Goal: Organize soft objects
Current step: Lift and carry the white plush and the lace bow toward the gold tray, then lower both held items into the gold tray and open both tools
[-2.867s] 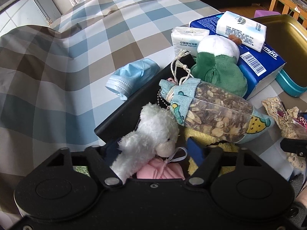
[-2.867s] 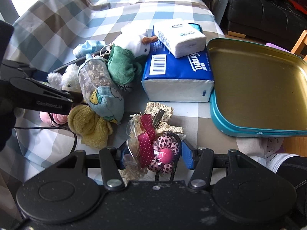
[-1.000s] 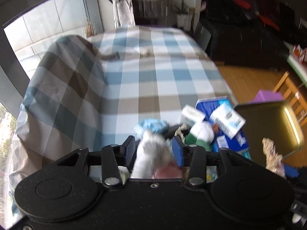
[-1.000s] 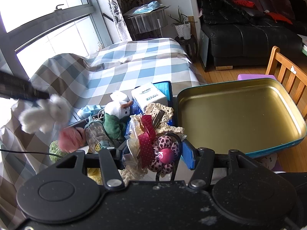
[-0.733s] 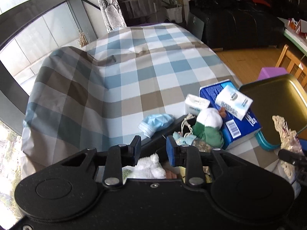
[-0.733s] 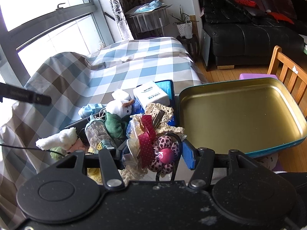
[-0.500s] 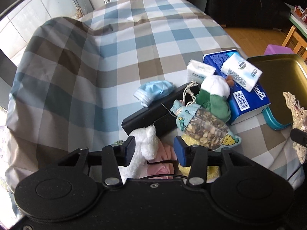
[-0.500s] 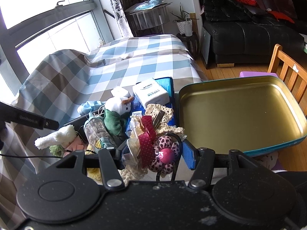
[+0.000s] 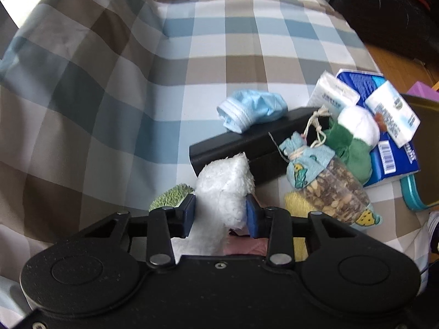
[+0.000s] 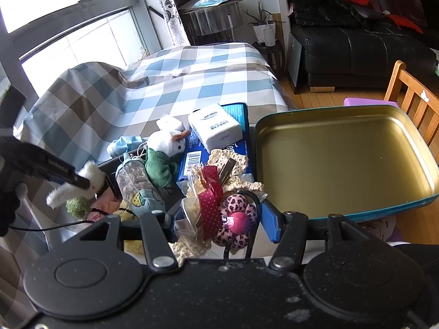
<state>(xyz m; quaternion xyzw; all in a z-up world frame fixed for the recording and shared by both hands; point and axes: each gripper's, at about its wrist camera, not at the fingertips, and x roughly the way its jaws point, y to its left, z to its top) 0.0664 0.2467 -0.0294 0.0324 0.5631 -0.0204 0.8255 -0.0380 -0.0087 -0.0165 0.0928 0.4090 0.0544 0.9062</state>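
My left gripper (image 9: 221, 213) is shut on a white plush toy (image 9: 223, 192), low over the pile; it also shows in the right wrist view (image 10: 87, 182). My right gripper (image 10: 219, 219) is shut on a lace bundle with a red ribbon and a pink leopard flower (image 10: 216, 205), held above the table. On the checked cloth lie a clear sachet of dried bits (image 9: 326, 189), a green and white plush (image 9: 354, 139), a blue face mask (image 9: 252, 111), a green pompom (image 9: 171, 196), a yellow cloth (image 9: 297, 204) and a pink item (image 10: 103, 205).
A gold tin tray with a teal rim (image 10: 340, 159) stands at the right. A blue tissue pack (image 9: 389, 153) carries two white tissue packets (image 9: 392, 112). A black box (image 9: 247, 148) lies under the pile. A wooden chair (image 10: 411, 96) is behind the tray.
My left gripper lifted the white plush, dropped it onto the pile, then came down and closed on it again. My right gripper rose with its lace bundle and has held still since.
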